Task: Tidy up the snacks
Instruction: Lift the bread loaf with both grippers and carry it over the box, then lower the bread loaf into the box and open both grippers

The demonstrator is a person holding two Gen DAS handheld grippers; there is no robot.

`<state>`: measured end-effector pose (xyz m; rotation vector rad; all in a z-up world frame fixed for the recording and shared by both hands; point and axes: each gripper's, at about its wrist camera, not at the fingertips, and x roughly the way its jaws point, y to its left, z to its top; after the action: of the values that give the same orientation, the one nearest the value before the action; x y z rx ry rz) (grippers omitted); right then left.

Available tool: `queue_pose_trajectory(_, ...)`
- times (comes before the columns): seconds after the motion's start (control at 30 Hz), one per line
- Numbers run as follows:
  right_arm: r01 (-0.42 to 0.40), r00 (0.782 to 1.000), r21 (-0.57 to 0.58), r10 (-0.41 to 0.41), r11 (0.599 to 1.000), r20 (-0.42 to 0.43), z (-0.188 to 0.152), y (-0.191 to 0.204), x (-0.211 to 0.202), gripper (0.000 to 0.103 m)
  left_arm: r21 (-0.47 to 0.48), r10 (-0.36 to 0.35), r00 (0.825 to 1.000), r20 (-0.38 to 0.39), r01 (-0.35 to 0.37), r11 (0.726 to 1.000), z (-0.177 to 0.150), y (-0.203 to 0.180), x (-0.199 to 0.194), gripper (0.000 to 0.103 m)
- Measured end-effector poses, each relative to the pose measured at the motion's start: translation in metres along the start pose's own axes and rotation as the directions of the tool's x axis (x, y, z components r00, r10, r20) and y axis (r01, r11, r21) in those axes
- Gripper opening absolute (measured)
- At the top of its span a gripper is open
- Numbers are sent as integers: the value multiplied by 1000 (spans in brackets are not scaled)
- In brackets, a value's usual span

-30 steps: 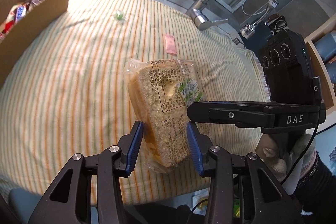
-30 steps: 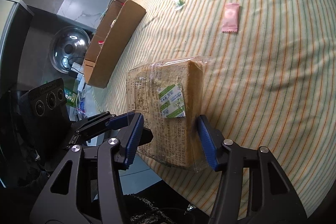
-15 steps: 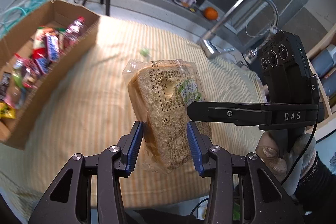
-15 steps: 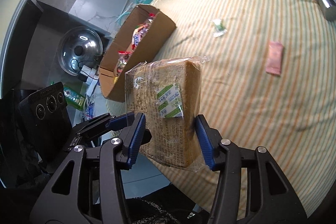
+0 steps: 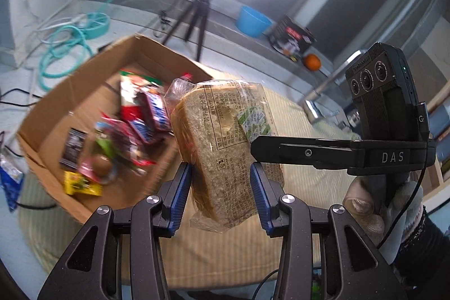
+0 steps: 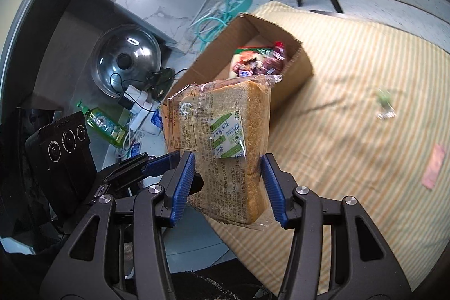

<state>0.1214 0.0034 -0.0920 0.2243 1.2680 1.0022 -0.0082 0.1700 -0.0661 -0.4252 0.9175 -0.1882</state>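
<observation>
A bagged loaf of sliced bread is held in the air by both grippers. My left gripper is shut on its lower end. My right gripper is shut on the same loaf from the other side; its black body shows in the left wrist view. The loaf hangs near the right edge of an open cardboard box holding several snack packets. The box also shows in the right wrist view, behind the loaf.
The box stands on a striped cloth. A pink packet and a small green wrapped sweet lie on it. A tripod, a ring light, a tap and floor clutter surround it.
Both grippers have lifted the loaf off the striped cloth and carried it left toward the cardboard box. The box now fills more of both views.
</observation>
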Motion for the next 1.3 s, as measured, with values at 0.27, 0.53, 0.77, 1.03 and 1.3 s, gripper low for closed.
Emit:
queue_pose_trajectory(0.27,-7,1000,-50,5,999,-22,30,31,36,52,-46,38,999,38,-37,998,16,40,-14,40)
queue_pose_trajectory(0.53,-3,998,-83,-2,997,-64,52,44,71,52,-77,70,997,41,-67,995,20,65,-17,40)
queue_pose_trajectory(0.77,10,995,-102,-20,995,-94,61,48,91,52,-90,92,995,32,-89,992,22,77,-13,40)
queue_pose_trajectory(1.03,57,992,-119,-70,991,-108,64,44,101,52,-82,118,993,32,-115,990,25,81,-11,40)
queue_pose_trajectory(1.3,73,995,-93,-79,993,-58,70,37,88,69,-73,145,988,43,-142,987,27,84,-15,40)
